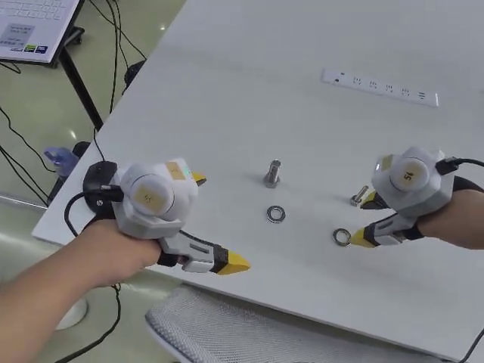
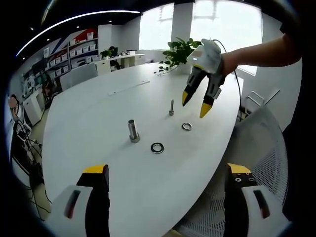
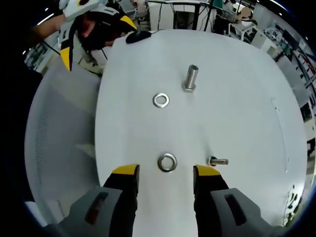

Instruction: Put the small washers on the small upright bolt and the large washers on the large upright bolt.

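Washers come first: two lie flat on the white desk [image 1: 227, 91] and neither is on a bolt yet, so I judge you are at the opening pick-up.

At the lower left of the head view, your left gripper [image 1: 217, 221] hangs over the near desk edge. Its fingers are wide apart with nothing between them, well apart from all the parts.

At the middle of the frame the large bolt [image 1: 272, 174] stands upright on its head. The first washer [image 1: 276, 214] lies just below it in the frame, near but not touching.

Further right, the second washer [image 1: 342, 237] lies just beside the lower yellow tip of your right gripper [image 1: 364, 221], whose fingers are apart and hold nothing. In the right gripper view that washer [image 3: 167, 162] sits just ahead of the gap between the two fingers. The small bolt [image 1: 359, 197] stands near the upper fingertip.

I cannot tell which washer is the small one; they look much alike.

For the next move, bring your right gripper forward and down until the fingers straddle the second washer, then close on its rim. It is thin and flat, so the tips need to be almost at the desk surface or it will likely skid away. Mind the small bolt beside you, since a knock could tip it.
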`<state>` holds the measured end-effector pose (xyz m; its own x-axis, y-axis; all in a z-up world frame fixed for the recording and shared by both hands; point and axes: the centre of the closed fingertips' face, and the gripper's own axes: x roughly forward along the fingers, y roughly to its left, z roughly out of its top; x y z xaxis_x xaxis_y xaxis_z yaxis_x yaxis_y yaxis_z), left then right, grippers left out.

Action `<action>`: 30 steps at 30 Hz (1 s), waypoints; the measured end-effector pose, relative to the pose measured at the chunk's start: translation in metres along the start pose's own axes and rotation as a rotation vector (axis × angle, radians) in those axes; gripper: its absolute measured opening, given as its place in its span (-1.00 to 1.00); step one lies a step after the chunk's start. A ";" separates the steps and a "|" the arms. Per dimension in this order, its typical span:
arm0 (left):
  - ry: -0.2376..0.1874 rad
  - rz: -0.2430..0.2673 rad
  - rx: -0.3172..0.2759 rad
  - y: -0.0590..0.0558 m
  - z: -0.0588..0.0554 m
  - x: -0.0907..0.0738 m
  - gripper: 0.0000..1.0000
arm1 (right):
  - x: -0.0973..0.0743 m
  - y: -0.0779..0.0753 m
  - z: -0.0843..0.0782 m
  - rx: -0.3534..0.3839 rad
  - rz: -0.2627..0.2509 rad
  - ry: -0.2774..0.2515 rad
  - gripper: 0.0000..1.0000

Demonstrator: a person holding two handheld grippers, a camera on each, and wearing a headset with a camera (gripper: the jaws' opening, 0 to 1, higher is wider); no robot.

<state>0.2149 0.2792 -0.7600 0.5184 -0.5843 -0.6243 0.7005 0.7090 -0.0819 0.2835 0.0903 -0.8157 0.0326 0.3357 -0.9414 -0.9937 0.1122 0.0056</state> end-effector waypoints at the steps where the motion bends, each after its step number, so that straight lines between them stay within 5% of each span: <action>1: -0.003 -0.003 -0.003 -0.001 0.000 0.000 0.97 | 0.001 0.001 -0.001 0.000 0.000 0.000 -0.04; 14: 0.017 -0.020 0.034 -0.003 -0.009 0.000 0.99 | 0.020 0.006 -0.004 0.021 0.006 -0.014 -0.01; 30: 0.039 -0.020 0.051 0.004 -0.011 -0.002 0.93 | 0.053 -0.005 -0.016 0.010 -0.004 0.043 -0.07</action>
<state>0.2109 0.2877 -0.7673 0.4855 -0.5813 -0.6530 0.7347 0.6761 -0.0556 0.2882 0.0929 -0.8709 0.0317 0.2949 -0.9550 -0.9924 0.1231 0.0051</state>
